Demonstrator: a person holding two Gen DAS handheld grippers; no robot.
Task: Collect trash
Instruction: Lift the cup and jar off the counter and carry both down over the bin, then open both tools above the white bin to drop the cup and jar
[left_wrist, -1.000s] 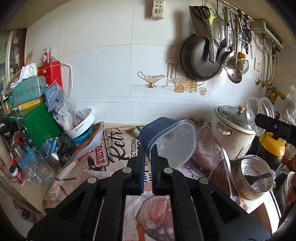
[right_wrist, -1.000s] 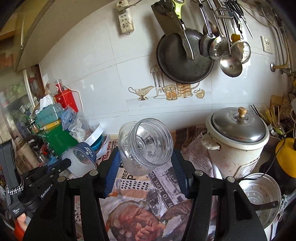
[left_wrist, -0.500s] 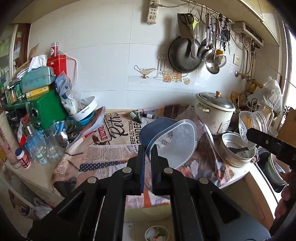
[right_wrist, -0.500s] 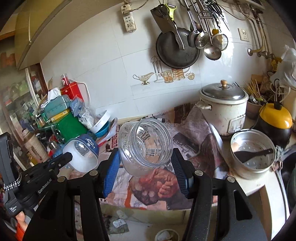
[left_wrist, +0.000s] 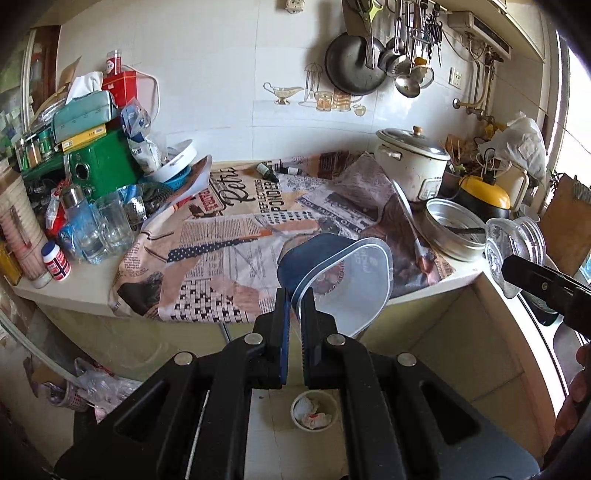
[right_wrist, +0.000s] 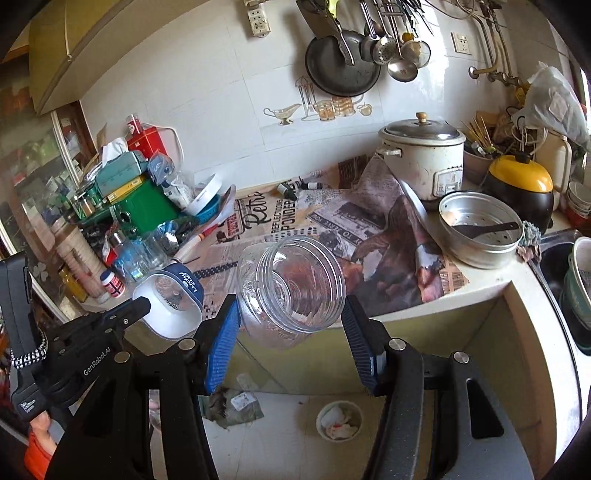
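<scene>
My left gripper (left_wrist: 294, 295) is shut on the rim of a clear plastic tub with a dark blue base (left_wrist: 343, 277), held tilted out in front of the counter; the tub (right_wrist: 171, 295) and that gripper (right_wrist: 142, 301) also show at the left of the right wrist view. My right gripper (right_wrist: 291, 314) is shut on a clear, empty plastic jar (right_wrist: 291, 291), its blue pads (right_wrist: 225, 334) pressing both sides and its mouth facing the camera. The jar (left_wrist: 515, 243) appears at the right edge of the left wrist view. A small round bin with crumpled paper (left_wrist: 314, 410) (right_wrist: 340, 419) stands on the floor below.
The counter (right_wrist: 484, 291) is covered with printed newspaper (left_wrist: 236, 236). On it sit a white rice cooker (right_wrist: 424, 155), a metal steamer pan (right_wrist: 480, 232), a yellow-lidded pot (right_wrist: 521, 184) and clutter around a green box (left_wrist: 99, 162). A sink (right_wrist: 554, 262) lies to the right. Litter lies on the floor (right_wrist: 236, 406).
Both grippers have pulled back from over the counter and sunk, each keeping its container. The counter's front edge, the floor and the small bin have come into view.
</scene>
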